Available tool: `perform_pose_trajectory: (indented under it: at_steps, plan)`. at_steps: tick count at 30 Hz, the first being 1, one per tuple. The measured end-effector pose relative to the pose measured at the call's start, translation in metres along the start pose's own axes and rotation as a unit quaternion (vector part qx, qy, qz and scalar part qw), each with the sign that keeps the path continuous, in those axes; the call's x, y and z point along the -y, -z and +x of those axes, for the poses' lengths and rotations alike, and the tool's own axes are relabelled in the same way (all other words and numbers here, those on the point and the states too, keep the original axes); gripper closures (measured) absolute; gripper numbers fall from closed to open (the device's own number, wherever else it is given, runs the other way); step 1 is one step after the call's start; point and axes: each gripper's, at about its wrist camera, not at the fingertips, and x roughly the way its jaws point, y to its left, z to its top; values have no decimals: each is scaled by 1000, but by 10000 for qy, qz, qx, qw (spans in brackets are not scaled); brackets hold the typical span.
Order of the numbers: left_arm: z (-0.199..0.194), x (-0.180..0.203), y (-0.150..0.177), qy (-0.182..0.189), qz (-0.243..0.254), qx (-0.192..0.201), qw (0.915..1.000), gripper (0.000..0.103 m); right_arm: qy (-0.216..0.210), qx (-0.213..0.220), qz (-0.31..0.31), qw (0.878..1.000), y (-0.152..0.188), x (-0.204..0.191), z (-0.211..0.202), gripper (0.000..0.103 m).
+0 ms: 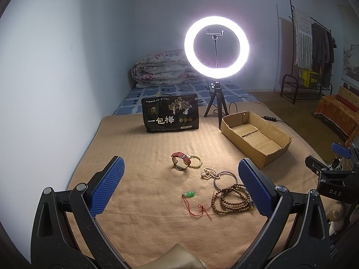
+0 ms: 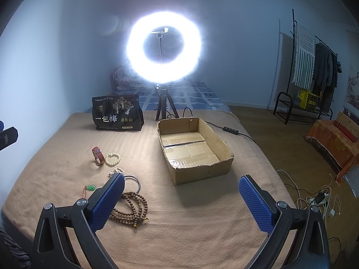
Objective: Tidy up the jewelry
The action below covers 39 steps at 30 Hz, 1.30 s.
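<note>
— Jewelry on the tan blanket (image 1: 139,219): red-strapped watch (image 1: 180,160), pearl bracelet (image 1: 196,161), metal bangle (image 1: 225,179), wooden beads (image 1: 233,198)

— Left view also shows the green pendant's (image 1: 189,194) whole red cord

— Right view shows the cardboard box (image 2: 221,143) bare inside. Left gripper (image 1: 180,183) and right gripper (image 2: 181,199) gape wide, holding nothing
</note>
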Motion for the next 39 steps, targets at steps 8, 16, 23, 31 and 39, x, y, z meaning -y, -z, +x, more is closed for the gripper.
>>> perform_pose_trajectory:
  at_steps: [8, 16, 23, 31, 39]
  plan:
    - [3, -1, 1, -10, -39, -39, 10000, 0, -73, -31, 25, 10000, -2, 2, 0, 0]
    - [16, -5, 3, -52, -109, -175, 9998, 0, -218, -44, 46, 9997, -3, -2, 6, 0]
    - [35, -15, 2, -128, -207, -347, 9991, 0, -568, 38, 39, 9984, 0, -11, 16, 0]
    - [65, -35, 1, -206, -314, -682, 9970, 0, -718, -546, -229, 9957, 11, -29, 54, 0]
    - [102, -43, 2, -25, -209, -1107, 9936, 6, -814, -1062, -572, 9894, 22, -42, 87, 0]
